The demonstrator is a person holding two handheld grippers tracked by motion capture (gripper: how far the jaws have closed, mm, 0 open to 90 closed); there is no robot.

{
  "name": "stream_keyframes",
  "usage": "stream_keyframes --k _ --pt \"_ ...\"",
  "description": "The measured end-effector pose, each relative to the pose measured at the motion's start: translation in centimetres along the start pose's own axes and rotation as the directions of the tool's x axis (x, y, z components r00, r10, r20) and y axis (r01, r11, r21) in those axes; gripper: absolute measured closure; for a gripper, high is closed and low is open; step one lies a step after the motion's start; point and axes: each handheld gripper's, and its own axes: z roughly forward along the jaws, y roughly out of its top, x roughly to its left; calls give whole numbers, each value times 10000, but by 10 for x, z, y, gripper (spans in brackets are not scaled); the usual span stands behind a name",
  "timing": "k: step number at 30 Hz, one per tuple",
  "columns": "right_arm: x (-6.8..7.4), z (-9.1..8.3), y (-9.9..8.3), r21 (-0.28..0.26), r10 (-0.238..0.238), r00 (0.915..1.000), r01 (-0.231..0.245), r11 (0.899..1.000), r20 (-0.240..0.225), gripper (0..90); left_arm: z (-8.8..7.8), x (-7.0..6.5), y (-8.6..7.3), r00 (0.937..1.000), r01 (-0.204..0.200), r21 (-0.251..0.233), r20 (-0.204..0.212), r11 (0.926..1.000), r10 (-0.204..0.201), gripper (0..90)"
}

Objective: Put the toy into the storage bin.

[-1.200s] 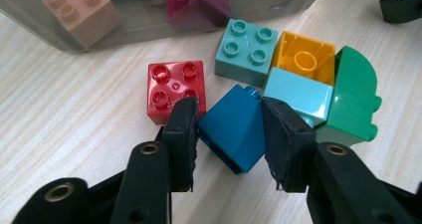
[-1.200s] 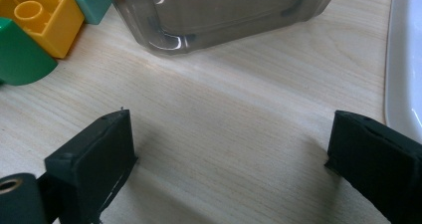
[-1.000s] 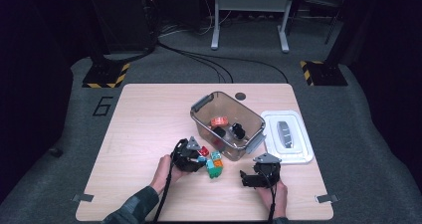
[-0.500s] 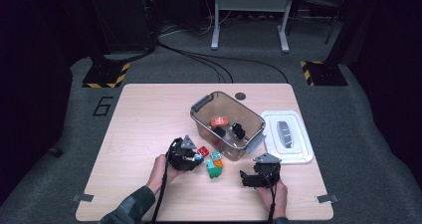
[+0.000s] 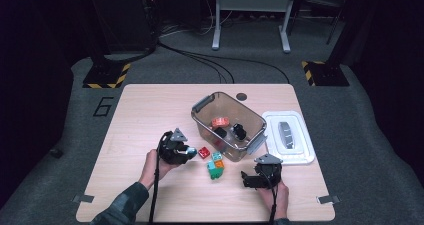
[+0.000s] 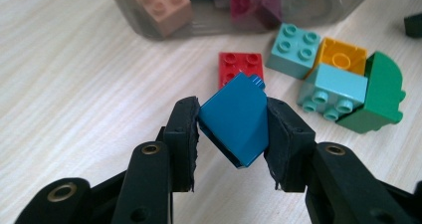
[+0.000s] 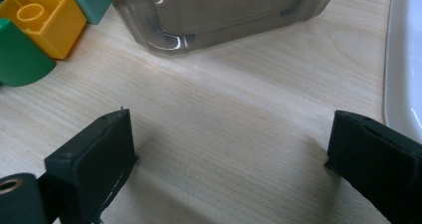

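Observation:
My left gripper is shut on a blue brick, held tilted a little above the wooden table; in the high view that gripper sits left of the loose bricks. Beyond it lie a red brick, a teal brick, a yellow brick and a green curved piece. My right gripper stands open over bare table, nothing between its jaws; in the high view it rests near the front edge, below the clear bin.
The clear bin holds a pink brick, an orange piece and dark parts. A white lid lies to the bin's right. A small brick cluster sits between the two grippers.
My left gripper has lifted slightly and drawn back left from the brick cluster with the blue brick in it. The right gripper has stayed put.

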Motion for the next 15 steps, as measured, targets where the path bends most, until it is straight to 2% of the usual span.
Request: stream_keyframes --k 3,15 --pt "0 0 0 8 -2 10000 2 10000 8 35 -5 4 4 9999 113 -86 -47 9999 -113 596" --pt "-1 0 0 24 -31 10000 31 10000 8 35 -24 18 25 9996 161 -384 -219 9991 -169 596"
